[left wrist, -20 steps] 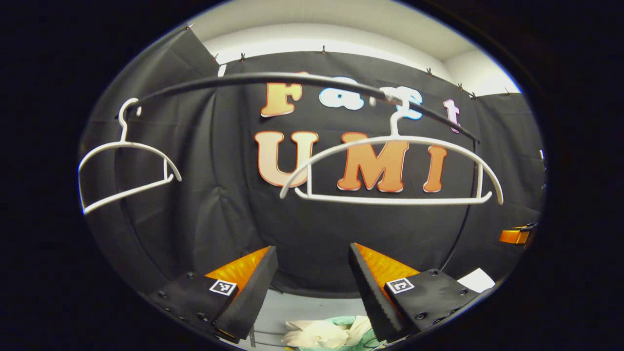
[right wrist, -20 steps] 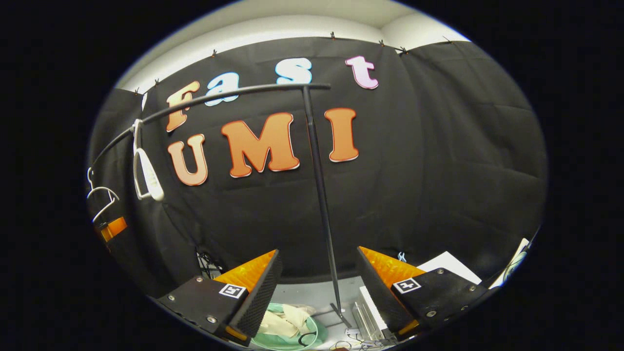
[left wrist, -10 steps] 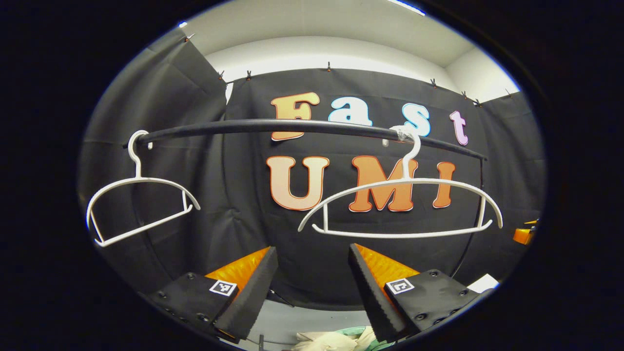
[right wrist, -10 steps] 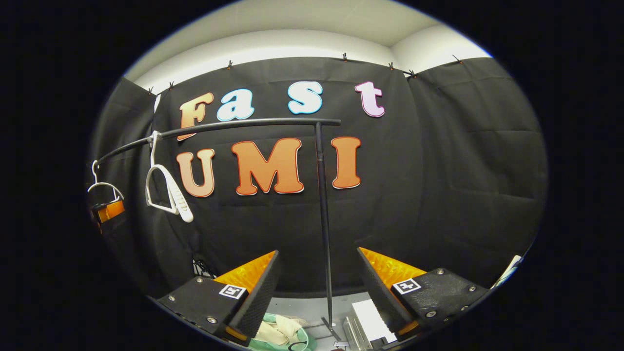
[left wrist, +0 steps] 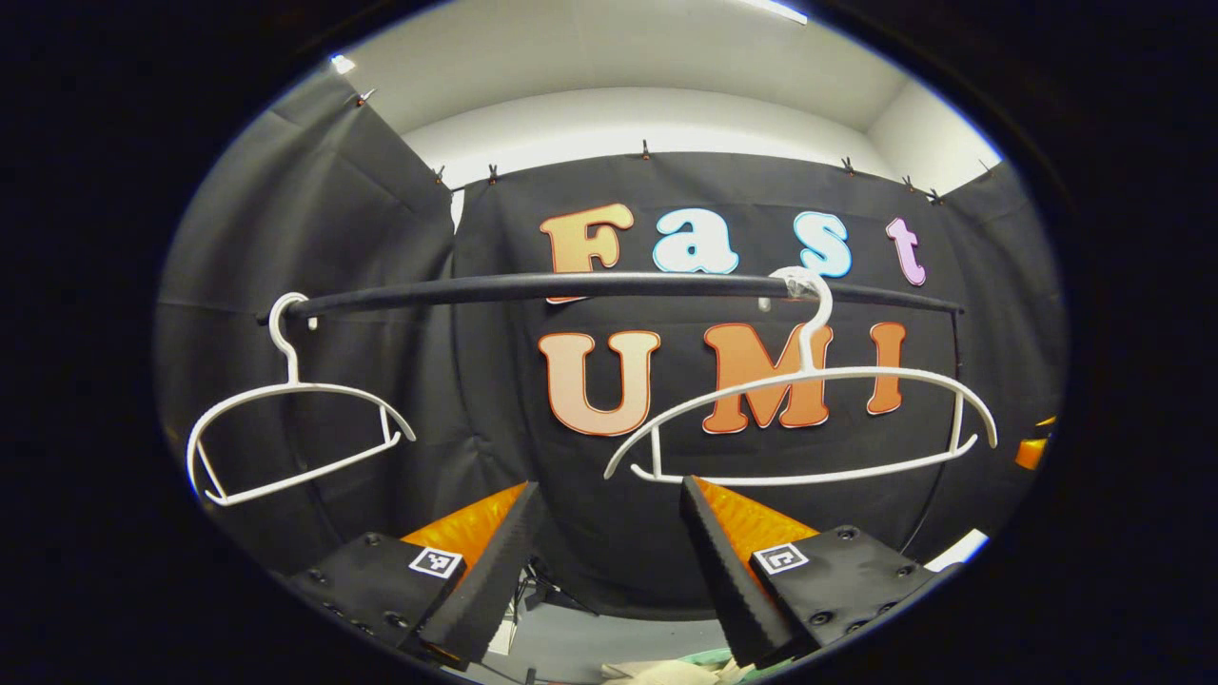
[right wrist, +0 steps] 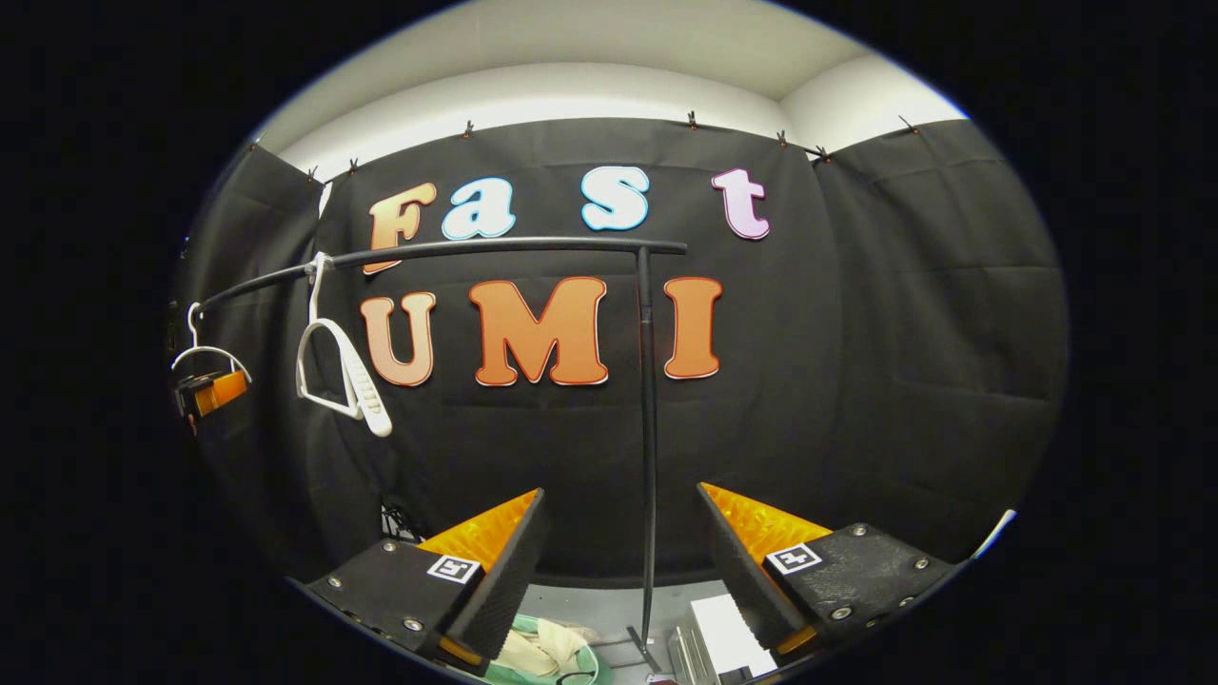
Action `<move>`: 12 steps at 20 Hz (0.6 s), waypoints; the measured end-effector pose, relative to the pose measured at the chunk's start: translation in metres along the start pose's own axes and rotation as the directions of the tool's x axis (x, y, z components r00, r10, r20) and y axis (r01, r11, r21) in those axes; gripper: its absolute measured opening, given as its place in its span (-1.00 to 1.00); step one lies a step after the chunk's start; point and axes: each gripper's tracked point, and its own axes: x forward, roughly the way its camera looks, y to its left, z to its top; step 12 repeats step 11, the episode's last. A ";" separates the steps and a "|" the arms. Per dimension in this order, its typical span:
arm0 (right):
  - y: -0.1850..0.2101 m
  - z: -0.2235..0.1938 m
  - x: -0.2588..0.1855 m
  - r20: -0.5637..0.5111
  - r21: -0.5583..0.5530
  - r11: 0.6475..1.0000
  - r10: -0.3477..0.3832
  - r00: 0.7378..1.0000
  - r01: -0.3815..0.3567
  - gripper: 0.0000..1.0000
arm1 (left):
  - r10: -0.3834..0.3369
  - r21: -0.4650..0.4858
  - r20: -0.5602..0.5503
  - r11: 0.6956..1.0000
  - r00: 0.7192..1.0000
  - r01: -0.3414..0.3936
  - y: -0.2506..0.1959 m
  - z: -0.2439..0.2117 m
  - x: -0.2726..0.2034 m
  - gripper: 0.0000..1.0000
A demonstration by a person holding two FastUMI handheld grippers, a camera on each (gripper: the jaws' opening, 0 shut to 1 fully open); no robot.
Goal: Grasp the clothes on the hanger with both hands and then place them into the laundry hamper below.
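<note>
I hold both the left hand-held gripper (left wrist: 604,561) and right hand-held gripper (right wrist: 618,571) wide open, empty; hangers (left wrist: 809,419) bare, clothes (right wrist: 538,652) in hamper (right wrist: 585,658), so I'd retreat gently.

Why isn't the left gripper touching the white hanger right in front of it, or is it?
Apart. In the left gripper view the left gripper is open, and black cloth shows between its fingers and the white hanger farther back.
</note>
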 end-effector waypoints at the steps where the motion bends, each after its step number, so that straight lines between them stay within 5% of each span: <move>1: 0.000 0.002 0.001 0.002 -0.002 1.000 0.004 1.000 -0.004 0.87 | 0.001 -0.009 -0.001 1.000 1.000 -0.001 0.001 0.000 0.000 0.92; 12: 0.003 0.009 0.005 0.025 0.011 0.999 0.033 0.999 -0.033 1.00 | 0.053 -0.072 -0.007 0.996 0.999 -0.053 0.019 -0.005 -0.004 0.89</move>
